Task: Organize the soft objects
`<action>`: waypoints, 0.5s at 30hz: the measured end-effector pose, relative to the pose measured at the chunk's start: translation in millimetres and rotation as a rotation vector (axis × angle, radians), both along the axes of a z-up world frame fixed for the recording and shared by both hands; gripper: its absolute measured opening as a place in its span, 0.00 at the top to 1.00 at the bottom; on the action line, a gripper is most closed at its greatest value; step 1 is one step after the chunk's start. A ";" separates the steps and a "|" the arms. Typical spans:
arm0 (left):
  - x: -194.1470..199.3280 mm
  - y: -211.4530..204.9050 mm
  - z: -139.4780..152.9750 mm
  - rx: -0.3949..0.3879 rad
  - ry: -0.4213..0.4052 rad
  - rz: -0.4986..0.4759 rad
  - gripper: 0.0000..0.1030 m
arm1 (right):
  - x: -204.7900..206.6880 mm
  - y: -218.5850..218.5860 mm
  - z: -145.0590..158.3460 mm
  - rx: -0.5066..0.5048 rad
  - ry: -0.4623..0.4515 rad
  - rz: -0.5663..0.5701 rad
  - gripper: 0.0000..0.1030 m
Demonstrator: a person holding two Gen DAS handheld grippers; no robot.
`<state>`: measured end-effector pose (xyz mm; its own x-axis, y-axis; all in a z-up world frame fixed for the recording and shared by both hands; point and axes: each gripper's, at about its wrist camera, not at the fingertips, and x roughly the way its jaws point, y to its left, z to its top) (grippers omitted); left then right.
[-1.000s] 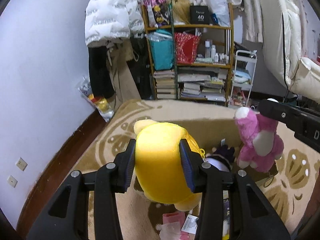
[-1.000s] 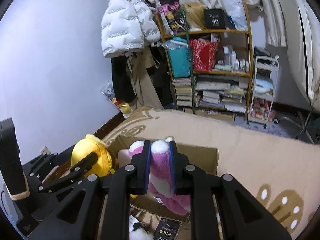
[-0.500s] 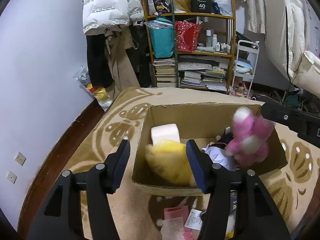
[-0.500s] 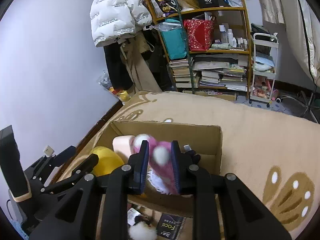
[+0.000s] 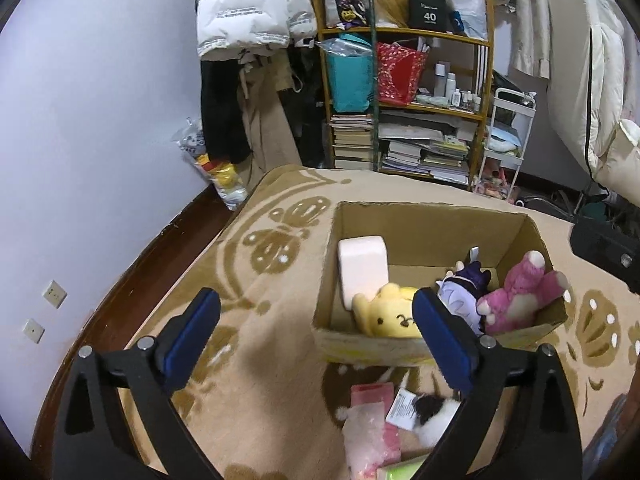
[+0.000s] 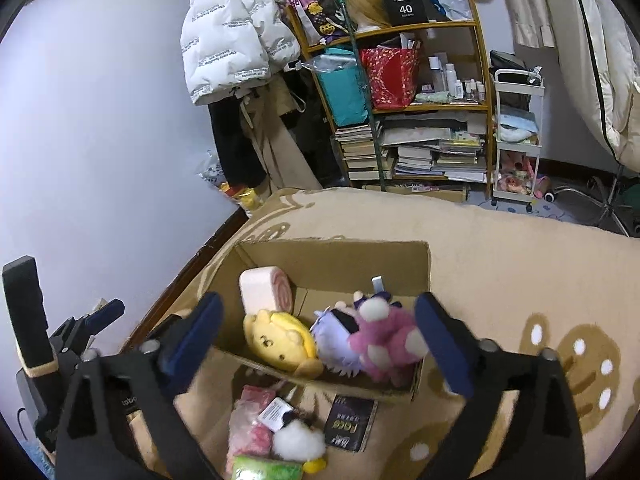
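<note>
We see these colours:
yellow plush (image 5: 394, 314): yellow, dark face marks
pink plush (image 5: 518, 300): magenta, paler paws
box (image 5: 432, 222): brown cardboard
rug (image 5: 272, 240): beige, brown motifs
fingers (image 5: 192, 330): blue pads

Upper centre: wooden bookshelf (image 5: 404, 100) with stacked books, teal bag (image 5: 350, 80), red bag (image 5: 398, 72). Upper left: white puffer jacket (image 5: 244, 12). Right: white trolley (image 6: 516, 140).

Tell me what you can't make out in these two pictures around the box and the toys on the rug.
- Purple doll: face hidden in the right wrist view by the pink plush lying against it.
- Black-and-white plush: partly behind the left gripper finger in the left wrist view.
- Green item: cut off by the bottom edge in the right wrist view.
- Box floor: covered by toys, including the yellow plush, in both views.
</note>
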<state>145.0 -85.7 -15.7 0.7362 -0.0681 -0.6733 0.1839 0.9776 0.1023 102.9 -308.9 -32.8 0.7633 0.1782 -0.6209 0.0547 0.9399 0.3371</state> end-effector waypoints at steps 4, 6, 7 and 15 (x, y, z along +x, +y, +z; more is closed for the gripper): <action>-12.8 13.1 4.2 -0.014 0.027 0.008 0.06 | -14.8 5.8 6.2 0.000 0.000 0.003 0.00; -18.7 19.3 4.7 -0.010 0.036 0.023 0.06 | -22.7 8.6 7.2 0.006 0.007 -0.002 0.00; -20.5 21.7 4.1 -0.010 0.045 0.027 0.06 | -26.5 9.6 6.5 0.010 0.015 -0.001 0.00; -39.0 43.3 -3.2 -0.061 0.130 0.029 0.06 | -47.9 24.7 -8.4 0.013 0.100 0.009 0.00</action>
<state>106.0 -42.4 -18.9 0.6450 -0.0919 -0.7586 0.1638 0.9863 0.0198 55.0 -284.2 -41.2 0.6959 0.1936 -0.6916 0.0804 0.9359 0.3429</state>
